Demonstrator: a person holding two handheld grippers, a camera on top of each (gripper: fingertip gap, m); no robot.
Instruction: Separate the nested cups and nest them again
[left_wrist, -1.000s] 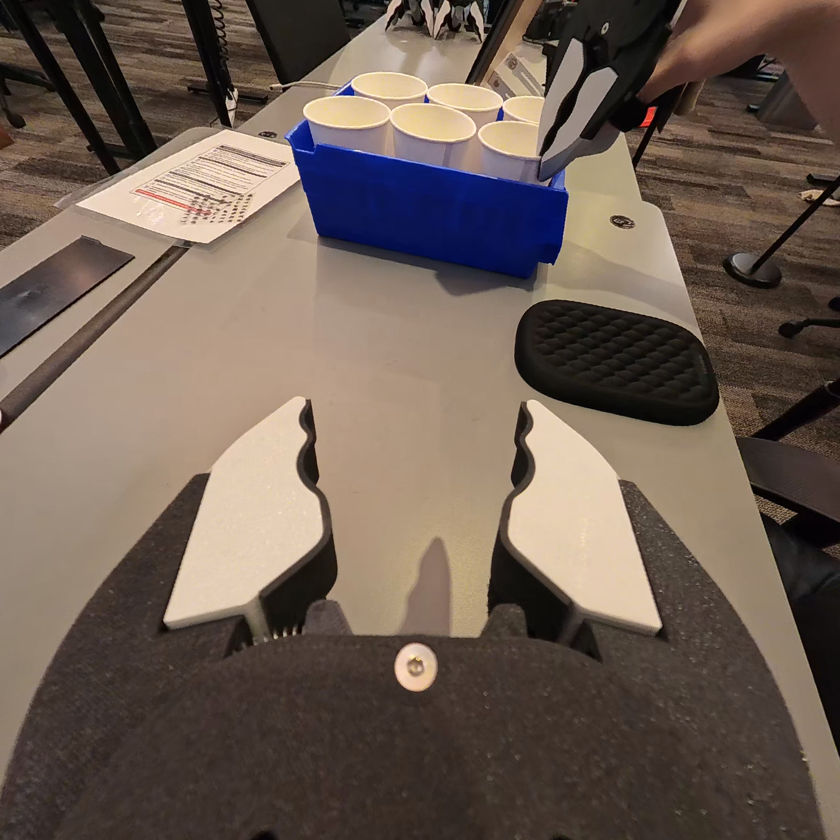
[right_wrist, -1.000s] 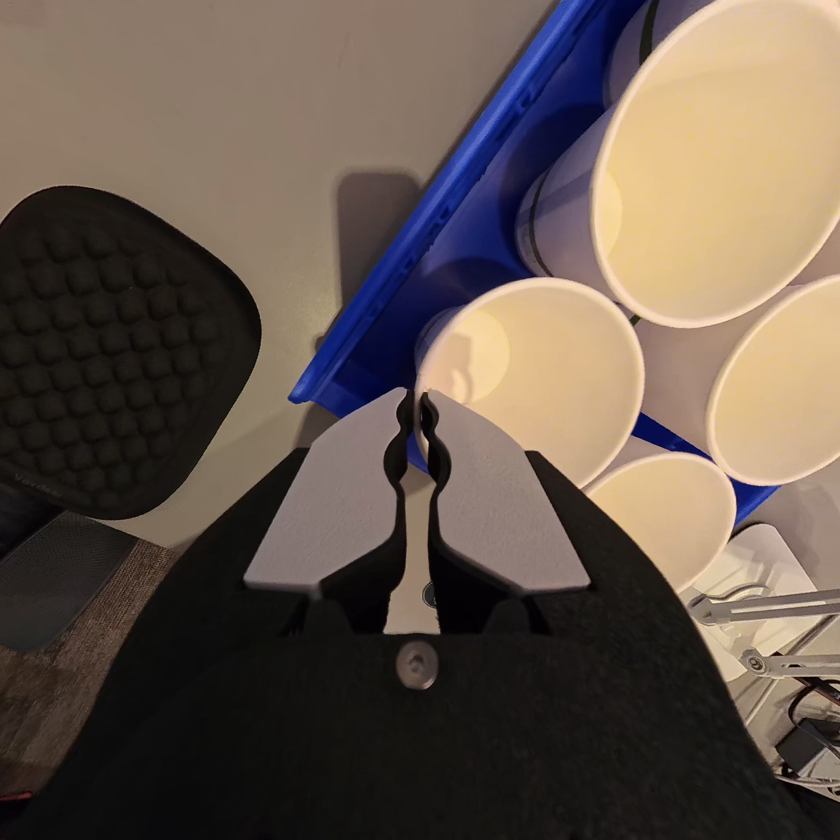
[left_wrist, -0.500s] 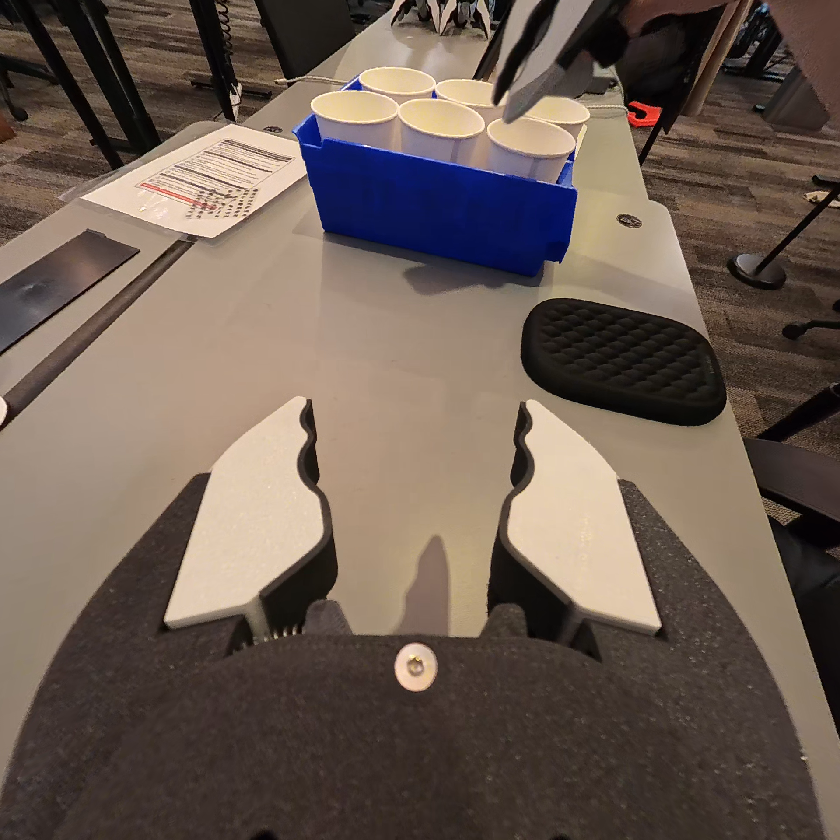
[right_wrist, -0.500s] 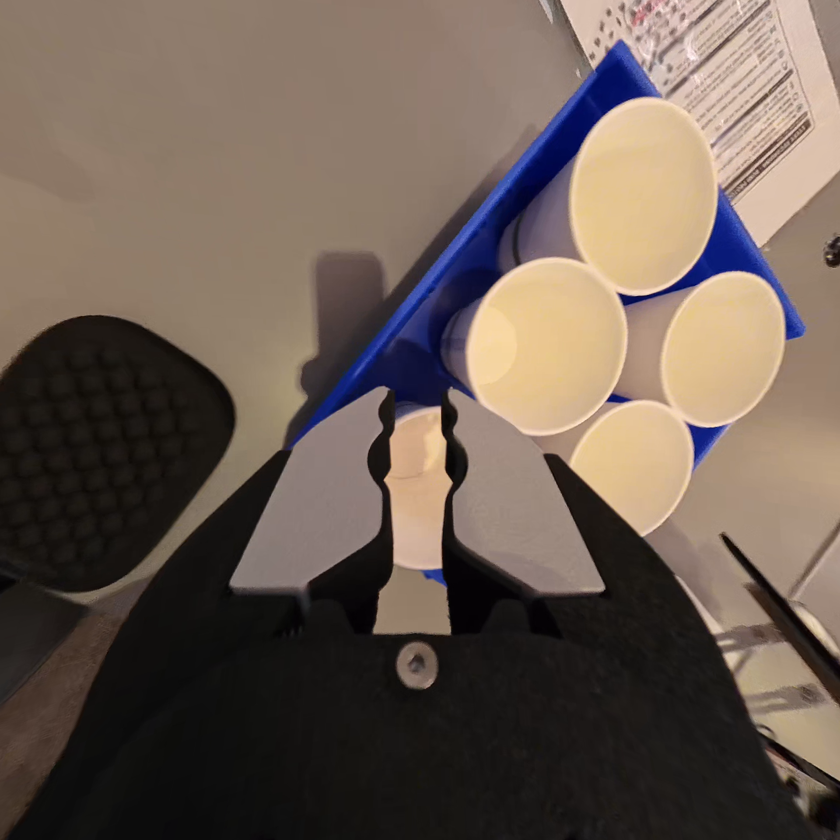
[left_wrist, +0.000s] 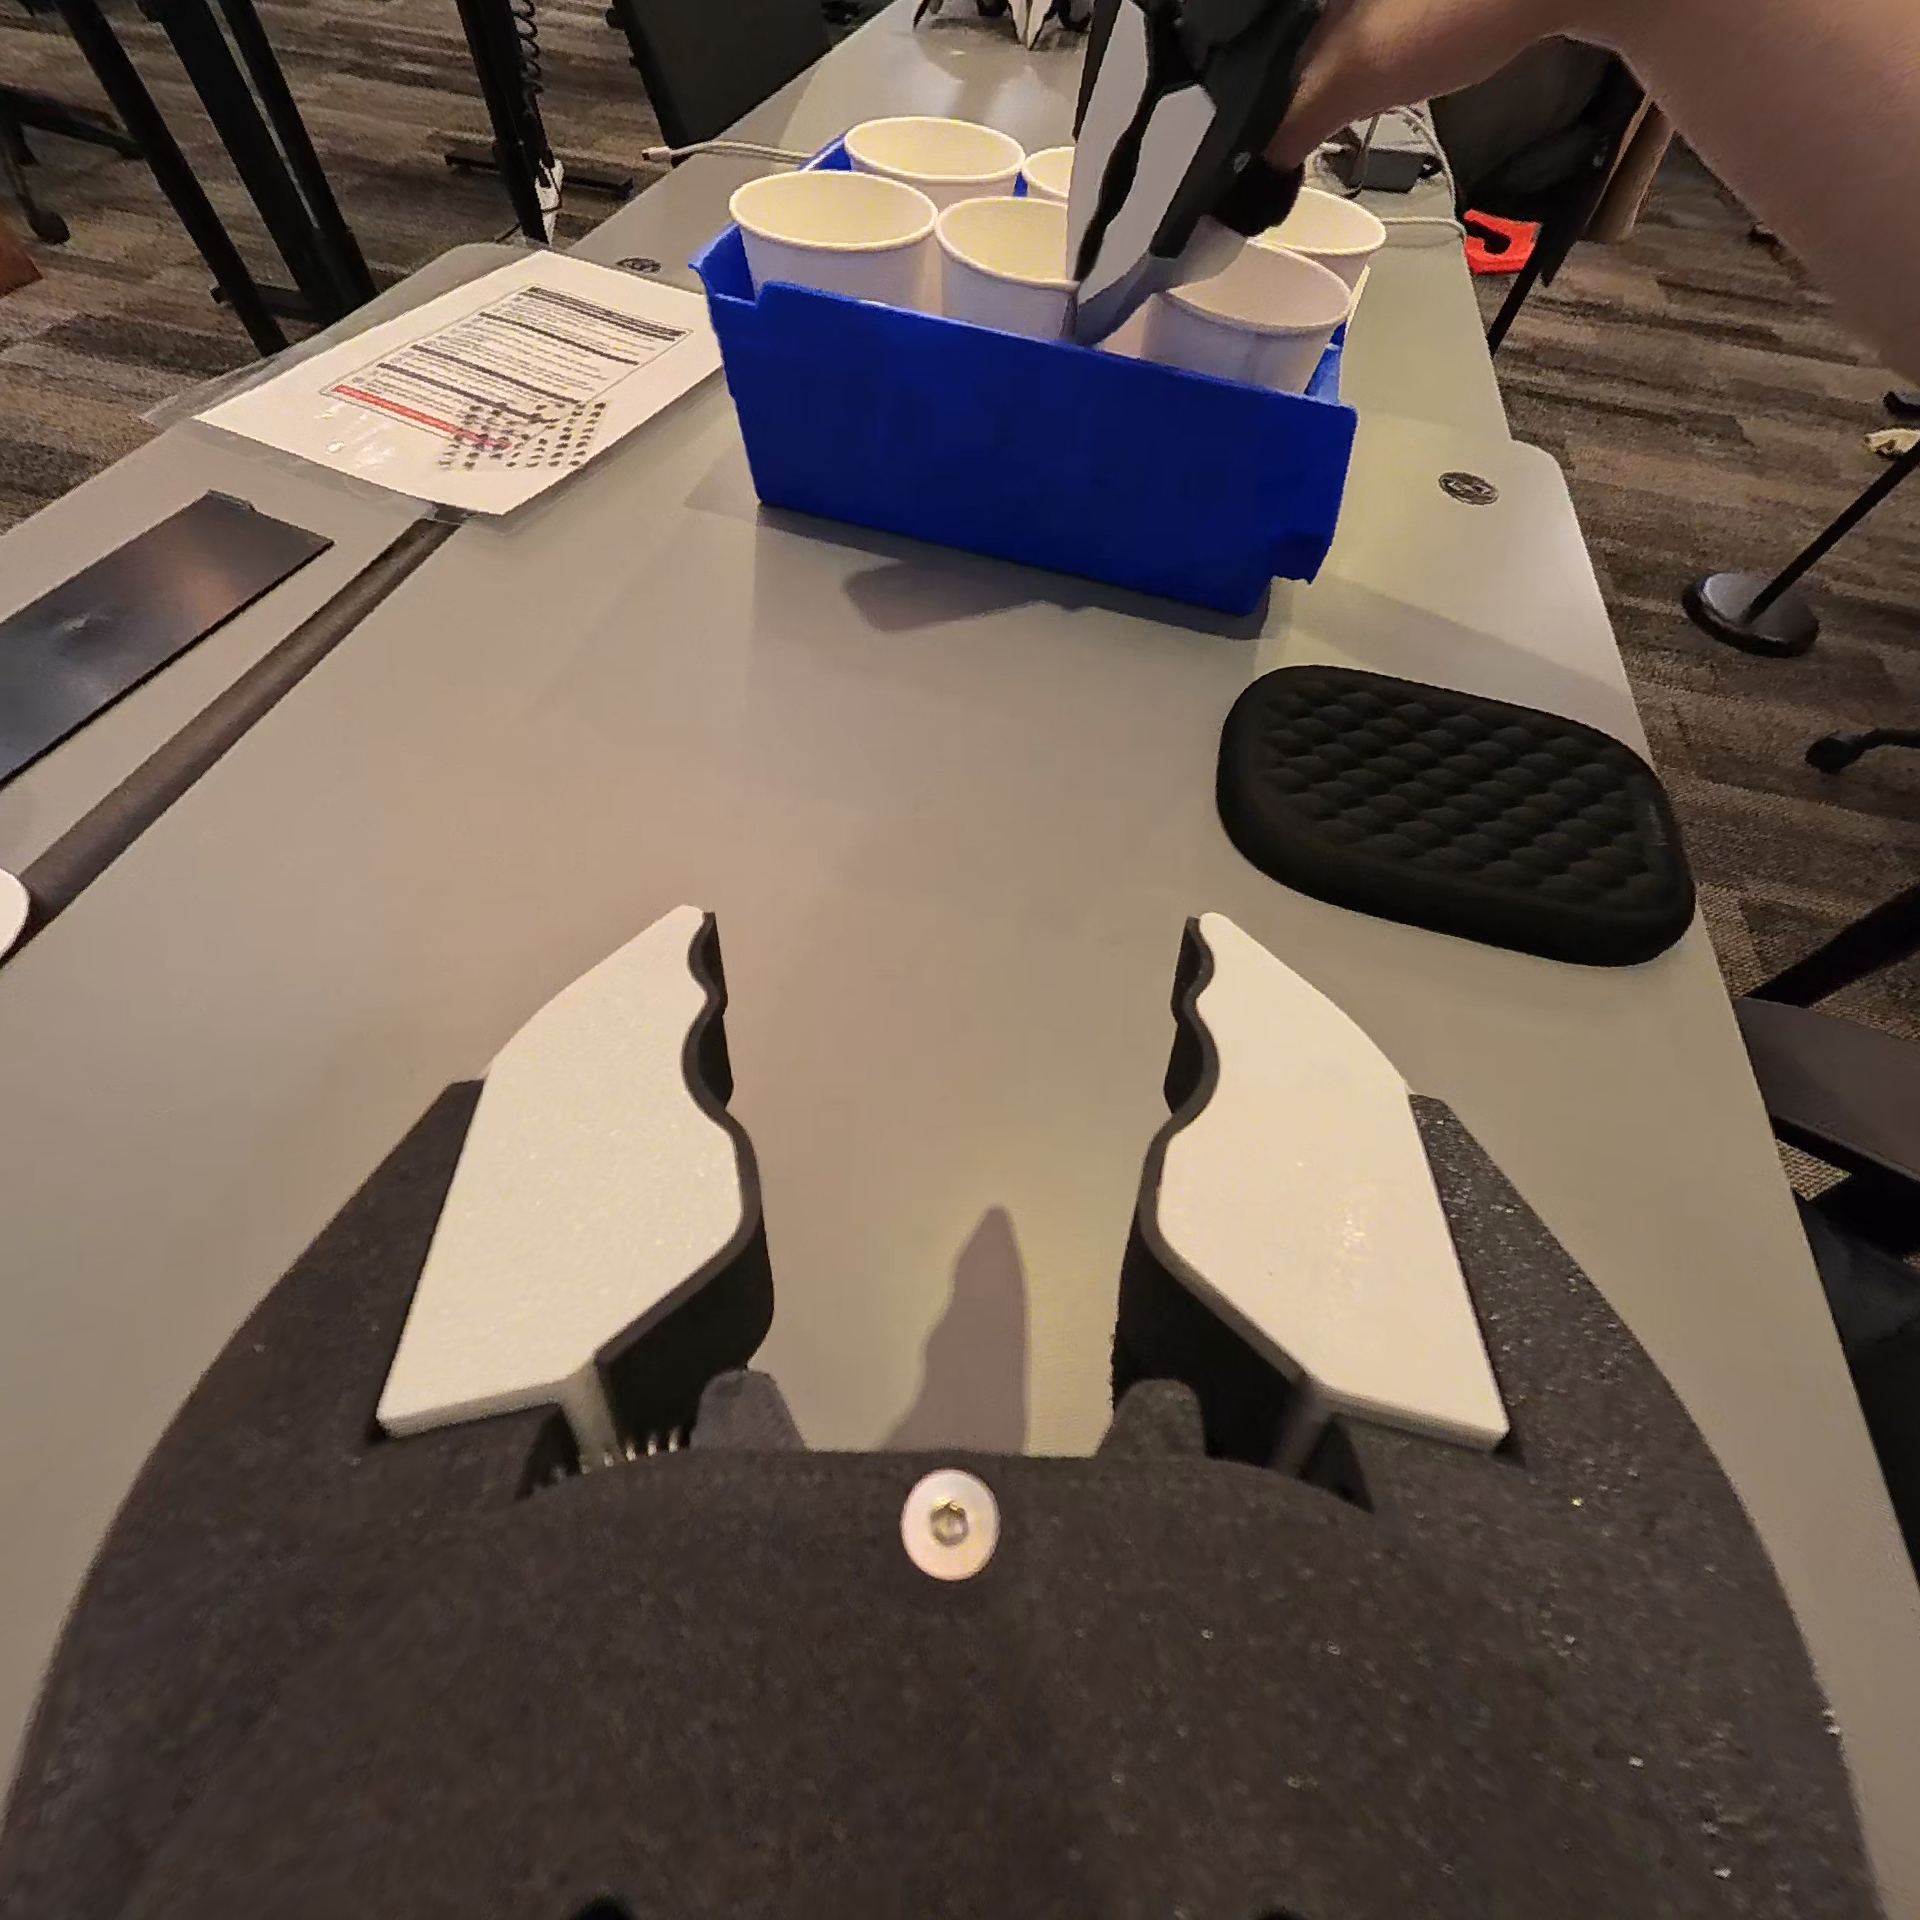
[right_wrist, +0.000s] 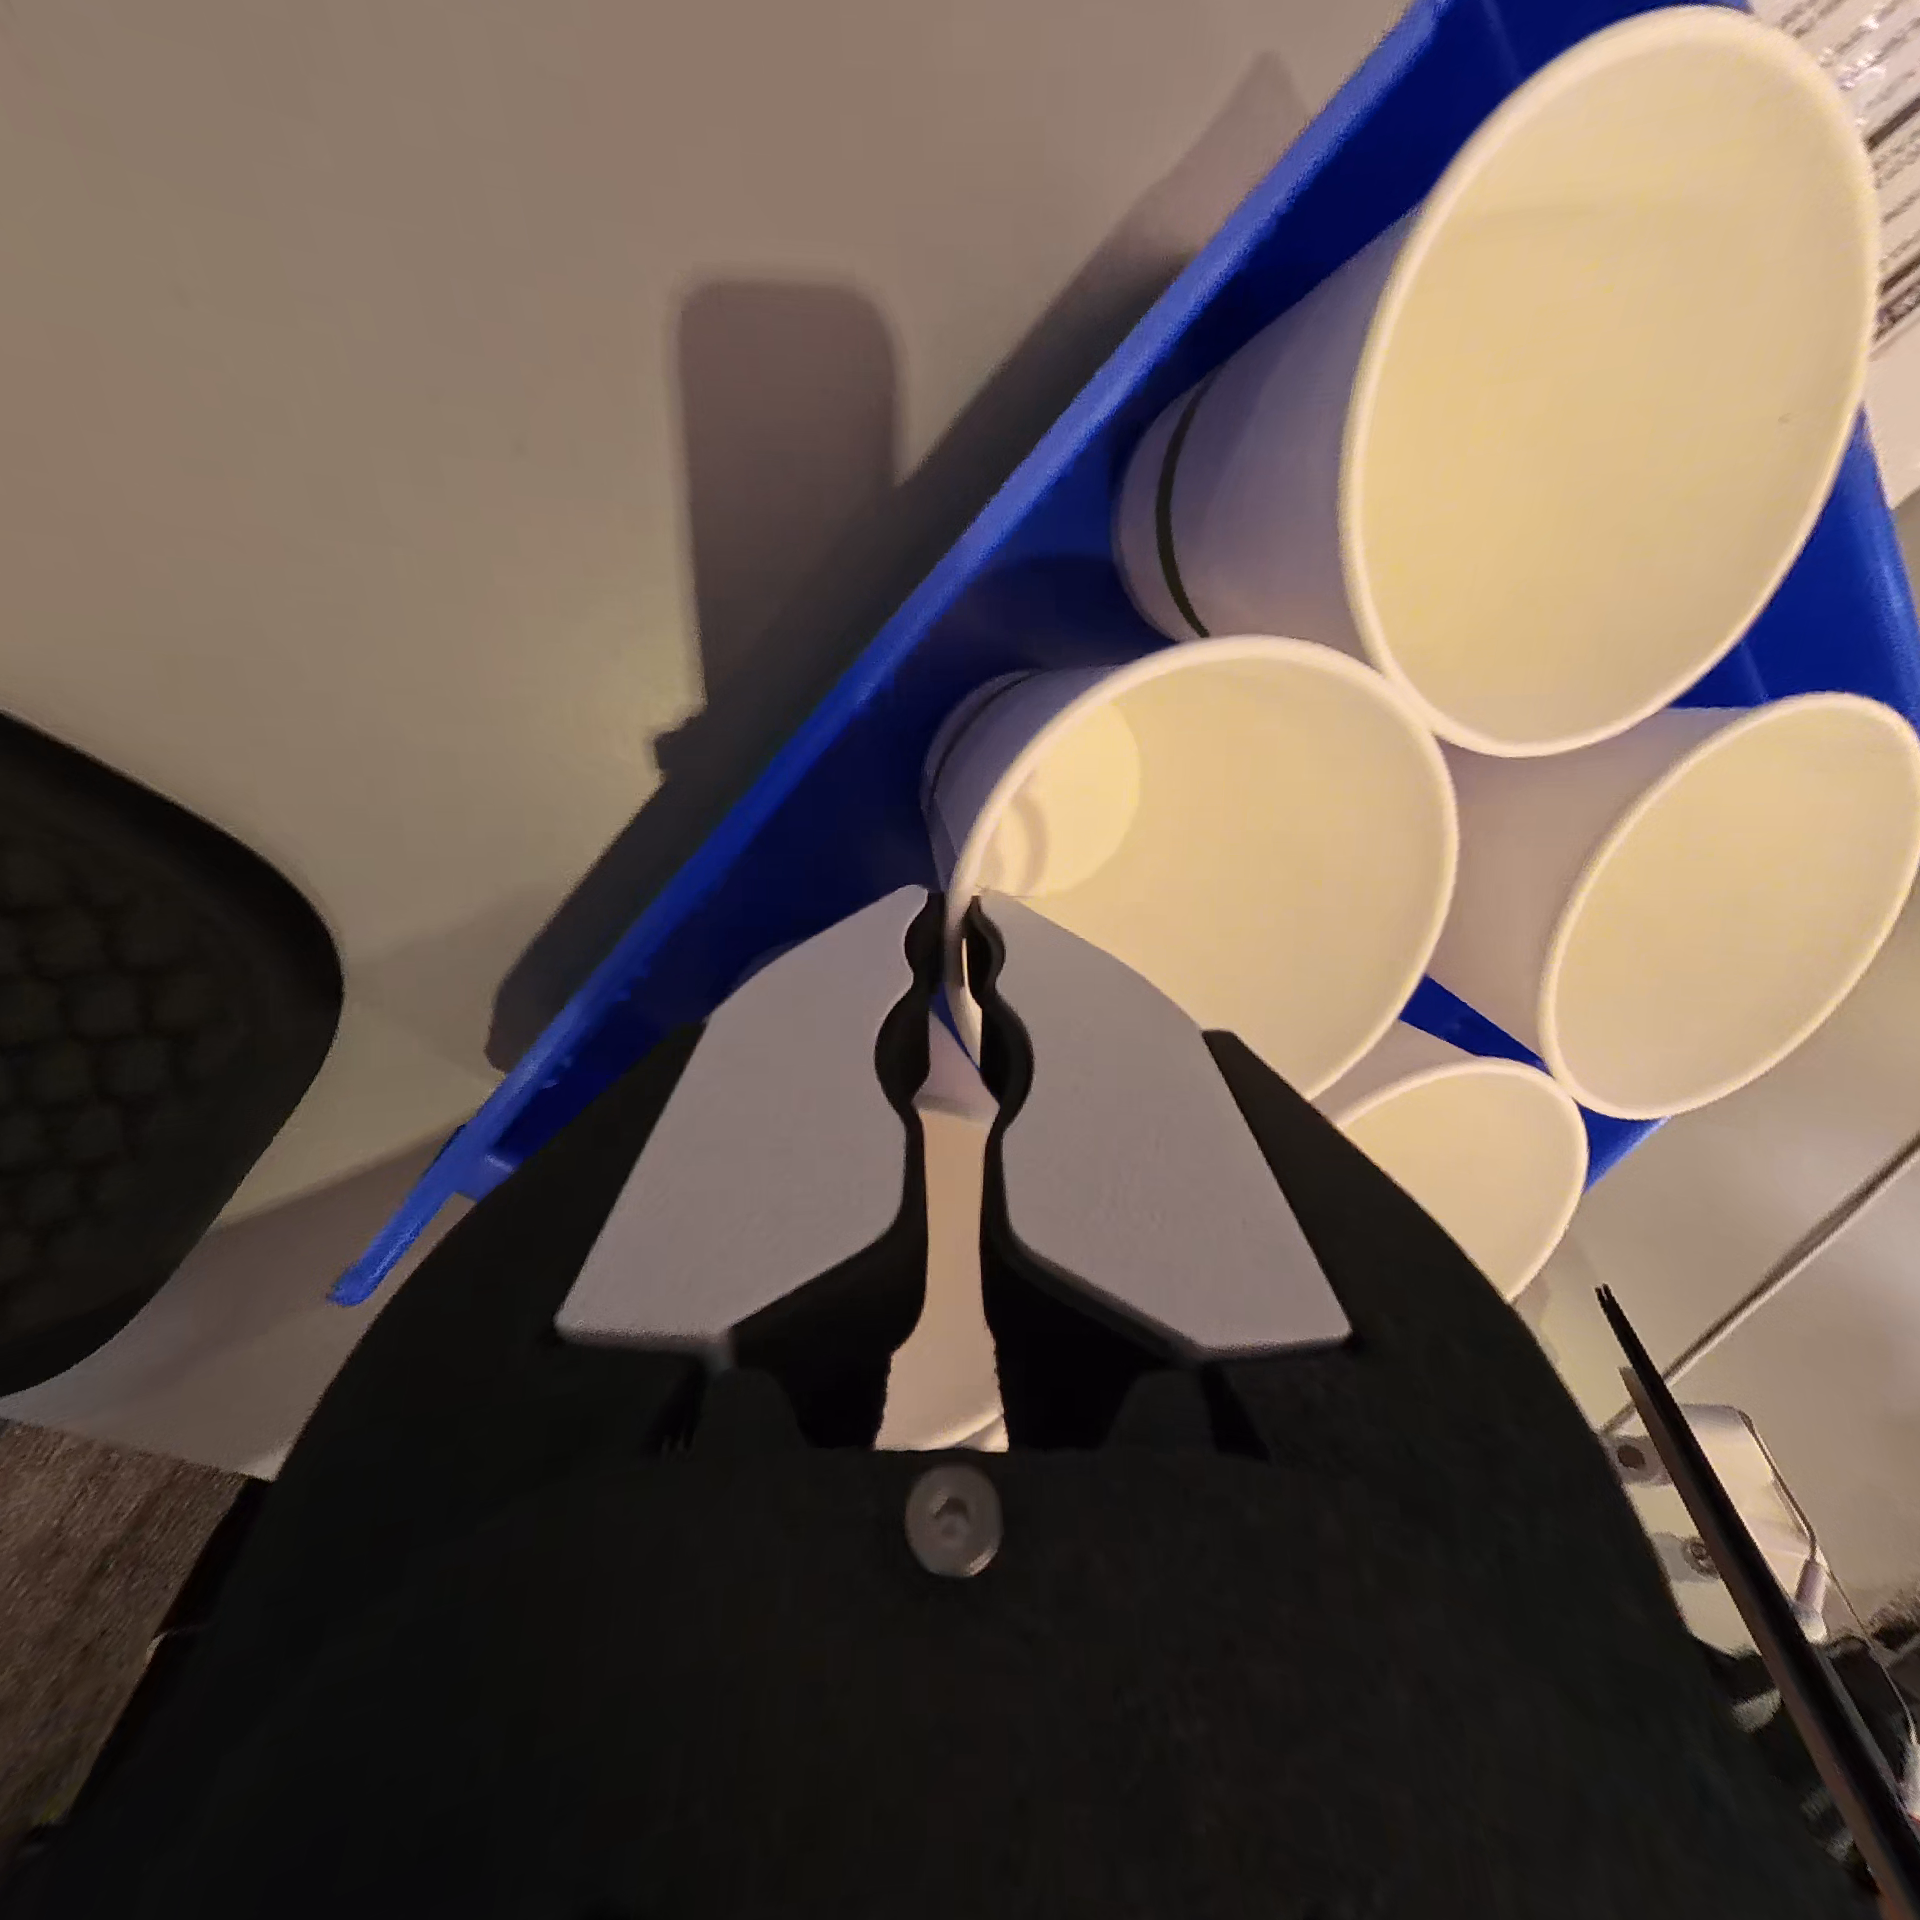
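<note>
A blue bin (left_wrist: 1018, 457) stands at the far middle of the grey table (left_wrist: 831, 779) and holds several white paper cups. My right gripper (right_wrist: 951, 914) reaches down into the bin from the upper right. It is shut on the right rim of the middle front cup (right_wrist: 1247, 883), one finger inside and one outside. It also shows in the left wrist view (left_wrist: 1086, 307), beside that cup (left_wrist: 997, 249). The right front cup (left_wrist: 1236, 312) lies partly hidden under it. My left gripper (left_wrist: 951, 935) is open and empty, low over the near table.
A black dimpled pad (left_wrist: 1455, 810) lies at the table's right edge, also in the right wrist view (right_wrist: 125, 987). A printed sheet (left_wrist: 468, 384) lies left of the bin, with a black plate (left_wrist: 135, 613) in front of it. A person's hand (left_wrist: 1455, 62) holds the right gripper.
The right gripper let go of the right front cup's rim, rose and opened a little. It then came down and shut on the middle front cup's rim. The left gripper stayed open.
</note>
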